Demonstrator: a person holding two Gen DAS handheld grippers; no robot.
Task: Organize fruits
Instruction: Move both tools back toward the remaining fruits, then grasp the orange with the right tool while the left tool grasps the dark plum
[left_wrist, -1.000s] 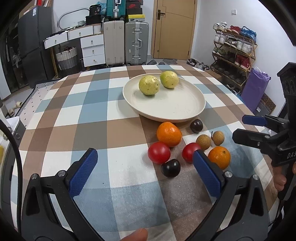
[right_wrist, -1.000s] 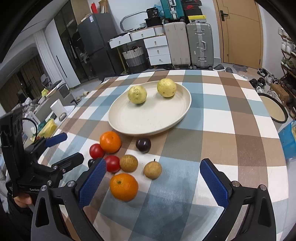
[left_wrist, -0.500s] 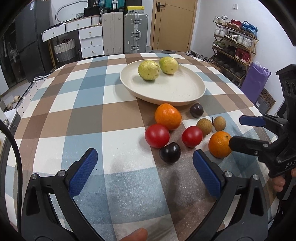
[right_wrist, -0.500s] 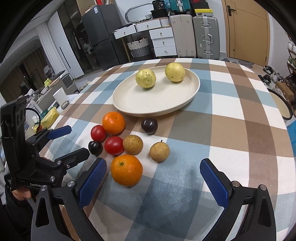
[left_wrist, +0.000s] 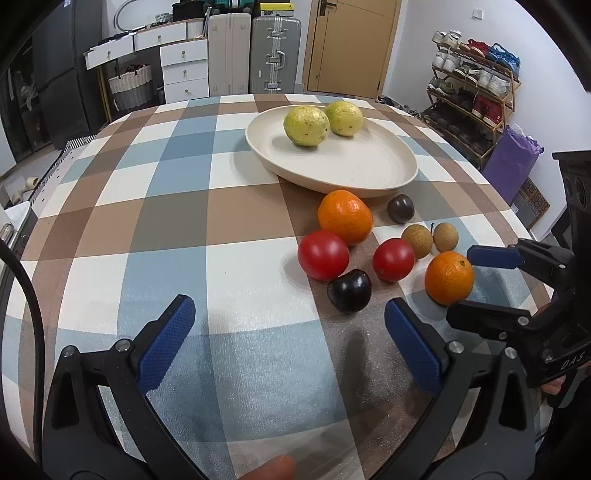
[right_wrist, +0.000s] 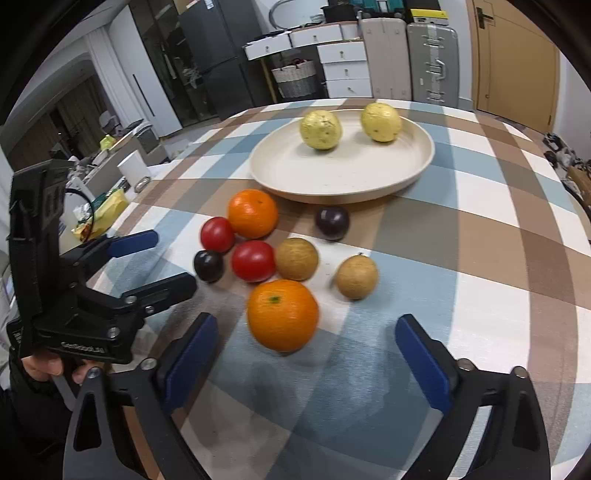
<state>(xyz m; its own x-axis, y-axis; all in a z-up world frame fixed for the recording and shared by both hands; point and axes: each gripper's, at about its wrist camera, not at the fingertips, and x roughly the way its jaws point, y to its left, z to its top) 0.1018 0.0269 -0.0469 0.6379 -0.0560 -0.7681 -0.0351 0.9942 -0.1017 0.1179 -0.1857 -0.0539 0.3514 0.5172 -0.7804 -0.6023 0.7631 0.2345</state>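
Right tongs (right_wrist: 306, 354) tilted down, perhaps just short of orange (right_wrist: 282, 314)

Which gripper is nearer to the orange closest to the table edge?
Right. The right gripper has the near orange just ahead, lined up between its open jaws. The left gripper sits off to that orange's side, with the dark plum ahead instead.

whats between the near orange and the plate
In the right wrist view, a brown fruit and a dark plum lie between the near orange and the plate, with bare tablecloth around them.
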